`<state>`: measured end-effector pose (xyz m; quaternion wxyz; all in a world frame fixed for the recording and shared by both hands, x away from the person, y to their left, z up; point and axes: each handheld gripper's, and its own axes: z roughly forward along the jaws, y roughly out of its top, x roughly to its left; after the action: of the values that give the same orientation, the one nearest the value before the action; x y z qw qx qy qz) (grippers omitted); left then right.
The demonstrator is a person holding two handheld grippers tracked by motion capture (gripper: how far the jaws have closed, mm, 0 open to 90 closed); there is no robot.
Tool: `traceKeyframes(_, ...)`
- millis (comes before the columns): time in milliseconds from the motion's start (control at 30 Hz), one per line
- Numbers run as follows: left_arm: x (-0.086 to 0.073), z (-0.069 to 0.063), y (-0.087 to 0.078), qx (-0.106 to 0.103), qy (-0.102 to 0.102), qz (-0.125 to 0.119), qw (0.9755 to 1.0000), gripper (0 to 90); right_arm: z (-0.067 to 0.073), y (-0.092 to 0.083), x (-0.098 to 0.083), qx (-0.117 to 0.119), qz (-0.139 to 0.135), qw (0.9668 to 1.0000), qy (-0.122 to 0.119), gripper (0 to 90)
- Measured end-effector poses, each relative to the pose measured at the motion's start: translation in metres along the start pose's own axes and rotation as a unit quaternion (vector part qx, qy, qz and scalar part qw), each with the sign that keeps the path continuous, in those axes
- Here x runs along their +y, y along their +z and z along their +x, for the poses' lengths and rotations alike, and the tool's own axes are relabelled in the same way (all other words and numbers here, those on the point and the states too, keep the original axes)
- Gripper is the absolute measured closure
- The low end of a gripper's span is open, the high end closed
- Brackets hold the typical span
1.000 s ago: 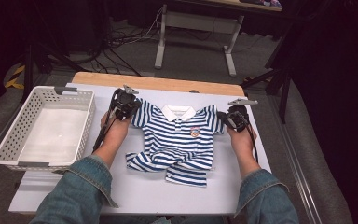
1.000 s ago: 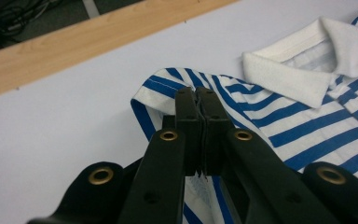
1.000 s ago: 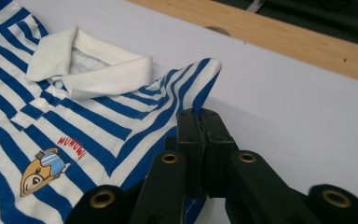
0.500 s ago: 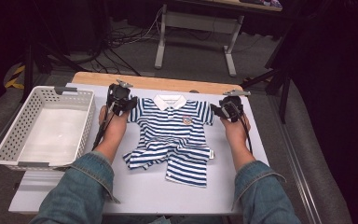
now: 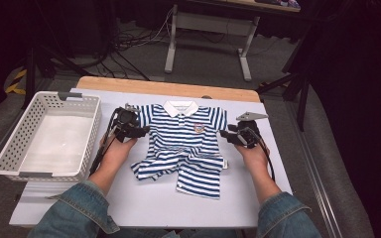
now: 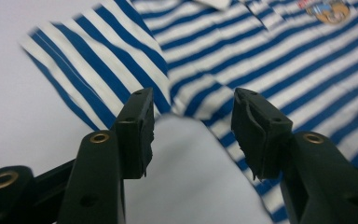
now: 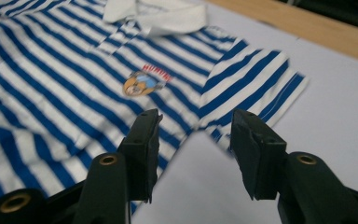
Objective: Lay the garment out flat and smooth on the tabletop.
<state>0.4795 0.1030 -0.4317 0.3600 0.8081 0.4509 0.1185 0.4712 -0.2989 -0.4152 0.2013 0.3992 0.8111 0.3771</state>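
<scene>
A blue-and-white striped polo shirt [image 5: 183,134] with a white collar and a chest emblem lies face up on the white table cover [image 5: 144,198]. Its top is spread flat and its hem is rumpled. My left gripper [image 5: 141,130] sits by the shirt's left sleeve. Its jaws have just been opening and it is open [image 6: 193,100], with bare table between the jaws and the shirt [image 6: 270,51] just past them. My right gripper [image 5: 225,135] is beside the other sleeve. It opened [image 7: 196,119], then narrowed slightly, and grips nothing. The shirt [image 7: 74,70] lies ahead of it.
An empty white mesh basket [image 5: 39,173] stands at the table's left side. A wooden table edge [image 5: 168,88] runs along the back. Beyond it are floor cables and the metal legs [image 5: 171,44] of another desk. Denim sleeves cover both forearms at the near edge.
Both grippers let go of the shirt's shoulders, opened, and drew back toward me beside the sleeves. The shirt was carried a little farther up the table and now lies flat on top.
</scene>
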Motion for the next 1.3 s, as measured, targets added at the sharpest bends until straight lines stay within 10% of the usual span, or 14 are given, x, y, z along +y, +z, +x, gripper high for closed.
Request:
traceKeyframes(300, -0.011, -0.016, 0.009, -0.034, 0.021, 0.052, 0.9979, 53.9, 0.013, 0.008, -0.024, 0.044, 0.044, 0.9981, -0.005, 53.2)
traceKeyframes(600, -0.014, -0.028, 0.014, -0.010, 0.056, 0.077, 0.9954, 62.2, 0.025, 0.016, -0.028, 0.046, 0.073, 0.9957, -0.036, 56.6)
traceKeyframes(833, -0.014, -0.028, 0.014, -0.050, 0.053, 0.078, 0.9943, 87.6, 0.030, 0.017, -0.026, 0.063, 0.074, 0.9942, -0.046, 84.7)
traceKeyframes(1300, -0.007, -0.004, -0.017, 0.034, 0.033, -0.024, 0.9986, 88.3, 0.012, 0.009, -0.009, 0.036, 0.020, 0.9986, -0.034, 89.0)
